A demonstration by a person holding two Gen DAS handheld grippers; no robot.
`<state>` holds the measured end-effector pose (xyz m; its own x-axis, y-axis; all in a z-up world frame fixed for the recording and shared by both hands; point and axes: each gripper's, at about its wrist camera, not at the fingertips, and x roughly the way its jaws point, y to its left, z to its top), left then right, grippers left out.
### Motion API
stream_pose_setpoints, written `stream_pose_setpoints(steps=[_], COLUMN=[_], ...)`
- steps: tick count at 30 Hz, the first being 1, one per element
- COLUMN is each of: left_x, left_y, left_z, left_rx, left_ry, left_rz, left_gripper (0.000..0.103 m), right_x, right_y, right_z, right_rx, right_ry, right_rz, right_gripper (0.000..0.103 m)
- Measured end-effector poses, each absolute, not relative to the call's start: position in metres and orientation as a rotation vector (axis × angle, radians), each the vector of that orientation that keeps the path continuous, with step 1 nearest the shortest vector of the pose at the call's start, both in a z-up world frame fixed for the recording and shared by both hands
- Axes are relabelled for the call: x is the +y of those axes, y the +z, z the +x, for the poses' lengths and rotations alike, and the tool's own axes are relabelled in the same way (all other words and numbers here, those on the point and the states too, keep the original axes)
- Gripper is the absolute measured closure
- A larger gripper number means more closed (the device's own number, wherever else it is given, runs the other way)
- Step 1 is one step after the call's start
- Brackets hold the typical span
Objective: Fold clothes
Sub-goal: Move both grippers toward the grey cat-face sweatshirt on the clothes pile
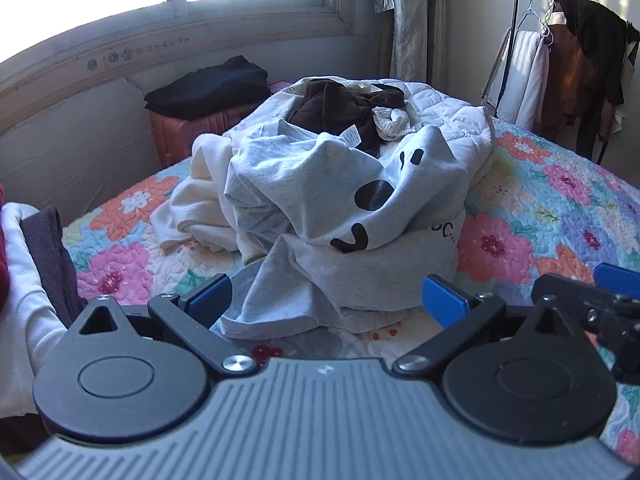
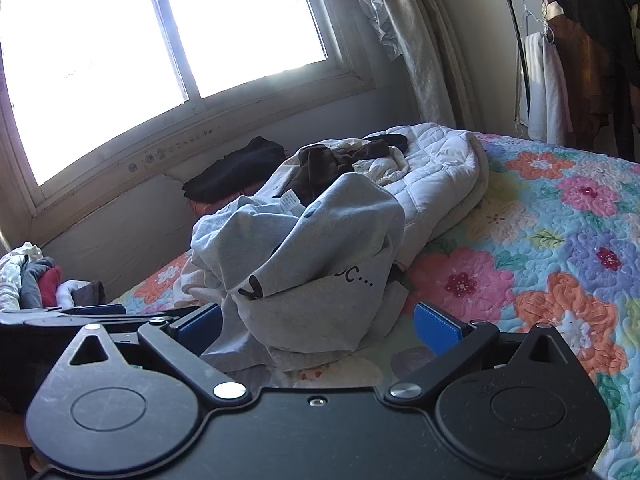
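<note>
While both tongs gape empty — left tongs [image 1: 326, 300], right tongs [image 2: 318, 324] — nothing is gripped. Grey sweatshirt [image 1: 320, 184], crumpled, frame centre — on floral bed [image 1: 560, 216].

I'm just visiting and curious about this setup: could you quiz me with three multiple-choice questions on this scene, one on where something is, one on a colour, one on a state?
1. Where does the grey sweatshirt lie?
A. on the floral bedspread
B. on the clothes rack
C. on the windowsill

2. What colour are the finger pads?
A. red
B. blue
C. yellow

3. How are the left gripper and right gripper?
A. both open
B. both shut on cloth
C. one shut

Answers: A, it sits crumpled in the pile on the bed; B, both views show blue; A, the fingers are spread, holding nothing.
</note>
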<state>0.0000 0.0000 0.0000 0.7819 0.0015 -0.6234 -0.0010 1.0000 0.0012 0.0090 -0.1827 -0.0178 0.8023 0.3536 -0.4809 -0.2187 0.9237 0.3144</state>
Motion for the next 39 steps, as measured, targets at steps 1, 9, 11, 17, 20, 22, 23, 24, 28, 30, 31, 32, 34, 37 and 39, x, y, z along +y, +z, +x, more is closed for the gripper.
stream_pose_setpoints(steps=[1, 9, 11, 17, 20, 22, 23, 24, 28, 30, 31, 32, 34, 37, 39], left_x=[-0.001, -0.002, -0.002, -0.001, 0.000, 0.001, 0.001, 0.001, 0.002, 0.002, 0.002, 0.002, 0.002, 0.002, 0.004], left_y=[0.000, 0.005, 0.009, 0.012, 0.012, 0.013, 0.012, 0.012, 0.010, 0.009, 0.009, 0.009, 0.009, 0.009, 0.010], left_z=[-0.001, -0.006, -0.008, -0.013, -0.015, -0.016, -0.016, -0.016, -0.016, -0.015, -0.015, -0.015, -0.014, -0.010, -0.009], left_rx=[0.670, 0.650, 0.646, 0.649, 0.652, 0.654, 0.655, 0.657, 0.664, 0.666, 0.666, 0.667, 0.670, 0.667, 0.671], left_ry=[-0.003, -0.040, -0.048, -0.063, -0.067, -0.070, -0.071, -0.071, -0.072, -0.072, -0.073, -0.074, -0.078, -0.077, -0.087], left_rz=[-0.002, -0.030, -0.025, -0.025, -0.025, -0.025, -0.025, -0.025, -0.029, -0.034, -0.037, -0.041, -0.046, -0.037, -0.044], left_gripper=[0.000, 0.000, 0.000, 0.000, 0.000, 0.000, 0.000, 0.000, 0.000, 0.000, 0.000, 0.000, 0.000, 0.000, 0.000], right_x=[-0.184, -0.178, -0.177, -0.179, -0.182, -0.183, -0.184, -0.185, -0.188, -0.188, -0.187, -0.186, -0.185, -0.184, -0.184], right_y=[-0.018, -0.019, -0.017, -0.015, -0.014, -0.013, -0.013, -0.013, -0.017, -0.018, -0.018, -0.018, -0.018, -0.018, -0.020], right_z=[0.008, 0.007, 0.006, 0.005, 0.004, 0.004, 0.004, 0.004, 0.006, 0.007, 0.007, 0.007, 0.006, 0.007, 0.008], right_rx=[0.558, 0.579, 0.580, 0.595, 0.601, 0.604, 0.606, 0.608, 0.628, 0.638, 0.638, 0.636, 0.631, 0.634, 0.646], right_ry=[0.310, 0.339, 0.343, 0.344, 0.342, 0.342, 0.341, 0.340, 0.350, 0.366, 0.371, 0.374, 0.378, 0.378, 0.379], right_rz=[0.251, 0.233, 0.232, 0.256, 0.267, 0.274, 0.279, 0.284, 0.302, 0.306, 0.306, 0.303, 0.293, 0.286, 0.285], right_gripper=[0.000, 0.000, 0.000, 0.000, 0.000, 0.000, 0.000, 0.000, 0.000, 0.000, 0.000, 0.000, 0.000, 0.000, 0.000])
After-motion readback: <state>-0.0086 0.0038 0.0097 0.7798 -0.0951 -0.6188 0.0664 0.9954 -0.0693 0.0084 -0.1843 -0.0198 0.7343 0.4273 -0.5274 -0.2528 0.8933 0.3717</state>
